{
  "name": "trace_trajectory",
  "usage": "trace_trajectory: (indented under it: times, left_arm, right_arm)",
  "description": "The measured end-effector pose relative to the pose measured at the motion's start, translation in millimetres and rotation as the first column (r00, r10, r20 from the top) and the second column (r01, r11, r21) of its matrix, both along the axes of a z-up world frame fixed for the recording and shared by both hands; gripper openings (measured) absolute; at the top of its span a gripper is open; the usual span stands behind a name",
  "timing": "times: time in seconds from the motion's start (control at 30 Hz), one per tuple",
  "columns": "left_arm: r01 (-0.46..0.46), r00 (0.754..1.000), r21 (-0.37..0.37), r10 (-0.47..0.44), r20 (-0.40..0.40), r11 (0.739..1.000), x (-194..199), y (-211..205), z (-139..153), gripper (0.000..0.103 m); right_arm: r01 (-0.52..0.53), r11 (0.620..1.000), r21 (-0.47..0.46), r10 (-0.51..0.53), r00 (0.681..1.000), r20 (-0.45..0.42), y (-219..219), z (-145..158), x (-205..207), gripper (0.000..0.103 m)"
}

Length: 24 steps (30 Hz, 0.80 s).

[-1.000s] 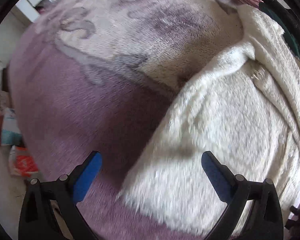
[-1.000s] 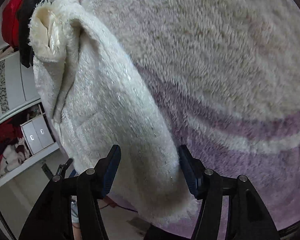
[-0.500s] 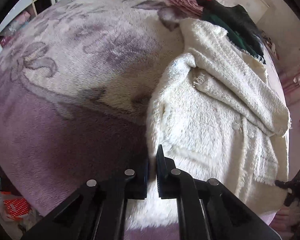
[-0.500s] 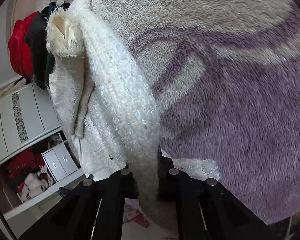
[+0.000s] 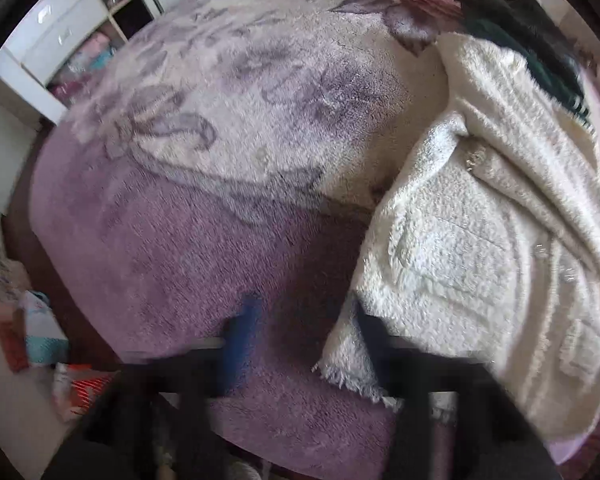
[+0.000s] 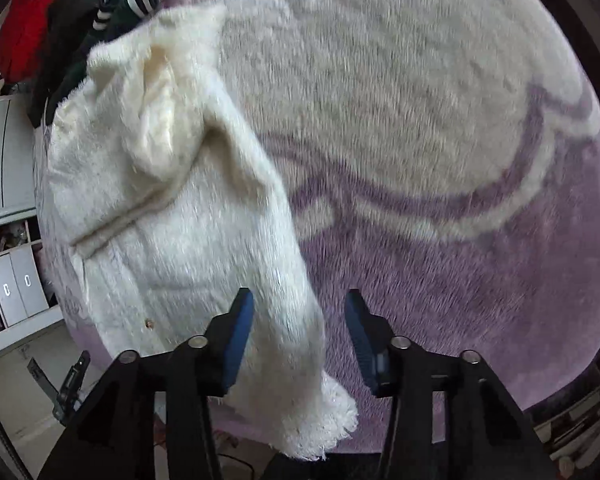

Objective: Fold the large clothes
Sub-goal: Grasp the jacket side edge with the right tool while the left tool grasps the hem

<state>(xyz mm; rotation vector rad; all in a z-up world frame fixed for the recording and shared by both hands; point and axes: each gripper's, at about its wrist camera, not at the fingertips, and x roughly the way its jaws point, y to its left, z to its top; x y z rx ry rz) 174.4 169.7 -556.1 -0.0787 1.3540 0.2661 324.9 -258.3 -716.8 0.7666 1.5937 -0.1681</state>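
Observation:
A cream fluffy coat (image 5: pixel 460 248) lies on a purple and cream floral blanket (image 5: pixel 204 200) over the bed. In the left wrist view my left gripper (image 5: pixel 304 336) is open and blurred, its jaws astride the coat's lower left hem corner (image 5: pixel 352 368). In the right wrist view the coat (image 6: pixel 172 232) lies at the left, a sleeve (image 6: pixel 288 320) running down to a fringed cuff (image 6: pixel 324 416). My right gripper (image 6: pixel 298 336) is open, the sleeve lying between its jaws, nearer the left one.
A pile of red, black and green clothes (image 6: pixel 60 12) sits at the coat's far end, also in the left wrist view (image 5: pixel 520 40). White drawers (image 5: pixel 48 48) and floor clutter (image 5: pixel 40 344) stand beside the bed. White cabinets (image 6: pixel 12 280) are left of the bed.
Both grippers were shut on the coat half a second ago, left on the hem, right on the sleeve. Both have opened and released it; the sleeve has dropped onto the blanket.

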Motion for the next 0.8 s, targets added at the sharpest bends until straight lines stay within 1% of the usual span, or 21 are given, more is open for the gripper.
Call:
trace_trajectory:
  times: [0.03,0.07,0.1,0.13,0.17,0.2,0.27,0.3,0.37,0.4,0.43,0.47,0.5,0.57,0.6,0.63,0.67,0.7,0.77,0.8]
  left_arm:
    - [0.012,1.000,0.043,-0.013,0.011,0.999,3.2,-7.8,1.4,0.100]
    - [0.025,0.999,0.093,-0.027,0.021,0.995,6.6,-18.3,3.0,0.100]
    - [0.038,0.999,0.127,-0.042,0.027,0.991,9.1,-26.4,4.1,0.100]
    - [0.057,0.998,0.205,-0.062,0.021,0.977,17.8,-42.4,1.1,0.100]
    - [0.062,0.998,0.254,-0.068,0.013,0.965,21.1,-51.4,0.6,0.100]
    - [0.070,0.997,0.318,-0.076,0.006,0.945,31.1,-66.9,-4.5,0.100]
    - [0.082,0.996,0.361,-0.088,-0.001,0.929,44.6,-85.9,-11.3,0.100]
    - [0.082,0.996,0.377,-0.086,-0.008,0.923,53.4,-96.2,-17.0,0.100]
    - [0.085,0.996,0.378,-0.084,-0.019,0.922,68.3,-111.8,-27.0,0.100]
    - [0.086,0.996,0.384,-0.080,-0.031,0.919,77.5,-121.0,-33.3,0.100]
    - [0.091,0.996,0.389,-0.082,-0.041,0.917,83.7,-127.2,-37.1,0.100]
    - [0.101,0.995,0.395,-0.089,-0.048,0.913,89.4,-134.9,-39.6,0.100]
    - [0.107,0.994,0.402,-0.095,-0.049,0.909,93.1,-141.4,-40.0,0.100]
    - [0.117,0.993,0.417,-0.106,-0.049,0.901,98.7,-152.7,-40.0,0.100]
    - [0.127,0.992,0.420,-0.115,-0.052,0.899,101.2,-158.1,-40.8,0.100]
    - [0.136,0.991,0.425,-0.122,-0.060,0.895,103.2,-162.6,-42.4,0.100]
    - [0.142,0.990,0.427,-0.125,-0.068,0.893,106.5,-166.3,-44.8,0.100]
    - [0.148,0.989,0.423,-0.126,-0.079,0.894,107.6,-168.2,-46.6,0.100]
    - [0.147,0.989,0.425,-0.120,-0.089,0.893,109.4,-174.7,-47.2,0.100]
    - [0.144,0.989,0.422,-0.116,-0.093,0.895,109.2,-174.8,-47.7,0.100]
  right_arm:
    - [0.004,1.000,0.003,-0.004,0.999,0.033,-5.7,7.4,15.9,0.054]
    - [0.003,1.000,0.003,-0.003,0.998,0.056,-10.9,12.6,31.7,0.054]
    - [0.005,1.000,0.001,-0.005,0.997,0.083,-16.6,16.7,54.7,0.054]
    - [0.007,1.000,0.006,-0.007,0.994,0.107,-19.8,18.7,76.1,0.054]
    - [0.012,1.000,0.013,-0.013,0.992,0.126,-24.5,18.1,98.6,0.054]
    - [0.019,1.000,0.023,-0.022,0.990,0.139,-29.6,15.1,120.1,0.054]
    - [0.046,0.997,0.065,-0.056,0.985,0.164,-38.3,11.0,164.6,0.054]
    - [0.050,0.995,0.090,-0.065,0.984,0.168,-36.6,4.3,192.3,0.054]
    - [0.029,0.993,0.113,-0.046,0.988,0.145,-30.4,-10.7,238.1,0.054]
    - [0.001,0.996,0.093,-0.013,0.991,0.130,-26.5,-21.0,261.8,0.054]
    - [-0.043,0.998,0.052,0.037,0.993,0.111,-21.3,-30.7,281.3,0.054]
    - [-0.109,0.994,0.003,0.108,0.991,0.084,-14.4,-40.9,298.6,0.054]
    - [-0.190,0.981,-0.047,0.192,0.980,0.050,-4.8,-52.3,313.3,0.054]
    - [-0.352,0.932,-0.090,0.351,0.936,-0.025,15.5,-75.9,331.0,0.054]
    - [-0.407,0.906,-0.114,0.406,0.913,-0.029,23.5,-81.7,334.3,0.049]
    - [-0.437,0.888,-0.143,0.441,0.897,-0.004,28.6,-81.5,336.0,0.039]
    - [-0.459,0.876,-0.145,0.466,0.884,0.017,32.2,-79.6,337.7,0.013]
    - [-0.480,0.864,-0.153,0.490,0.871,0.034,36.0,-73.9,341.1,0.009]
    - [-0.473,0.847,-0.243,0.499,0.865,0.057,35.9,-57.2,349.2,0.007]
    - [-0.454,0.848,-0.273,0.490,0.869,0.075,31.9,-51.2,355.4,0.006]
